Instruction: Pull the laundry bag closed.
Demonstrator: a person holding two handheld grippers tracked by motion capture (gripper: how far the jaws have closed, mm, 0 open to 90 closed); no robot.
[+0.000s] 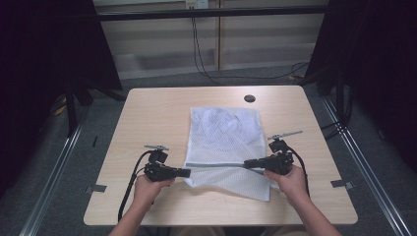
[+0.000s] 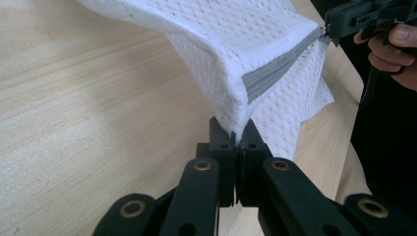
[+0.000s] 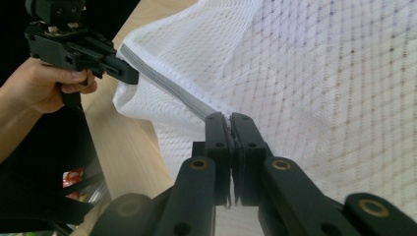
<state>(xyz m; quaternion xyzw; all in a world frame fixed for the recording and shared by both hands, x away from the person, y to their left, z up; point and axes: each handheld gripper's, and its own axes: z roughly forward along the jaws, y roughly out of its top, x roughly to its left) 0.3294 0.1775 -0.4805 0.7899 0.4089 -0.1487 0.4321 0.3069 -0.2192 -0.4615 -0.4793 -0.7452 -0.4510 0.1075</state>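
Gripping the near end of a white mesh bag (image 1: 223,142), the two grippers hold it stretched between them over the front half of the wooden table (image 1: 157,113). The left gripper (image 1: 186,172) has its jaws closed on the bag's near left corner, where the fabric bunches into a pinched fold just beside the end of the grey zipper (image 1: 216,165). In the left gripper view that corner (image 2: 236,120) rises straight out of the shut jaws. The right gripper (image 1: 247,164) is clamped on the other end of the zipper; in the right gripper view the grey strip (image 3: 162,83) runs from its closed jaws across to the left gripper (image 3: 129,74). The zipper lies crosswise, left to right, taut and shut along its visible length. Below it a loose flap of mesh hangs toward the person, its right corner drooping lowest.

Something darker shows faintly through the weave in the far half of the bag, but what it is cannot be told. The mesh is fine, white and slightly wrinkled. The bag's long axis runs away from the person, from the zipper end to its far edge, which rests flat on the table near a small dark round hole (image 1: 249,98).
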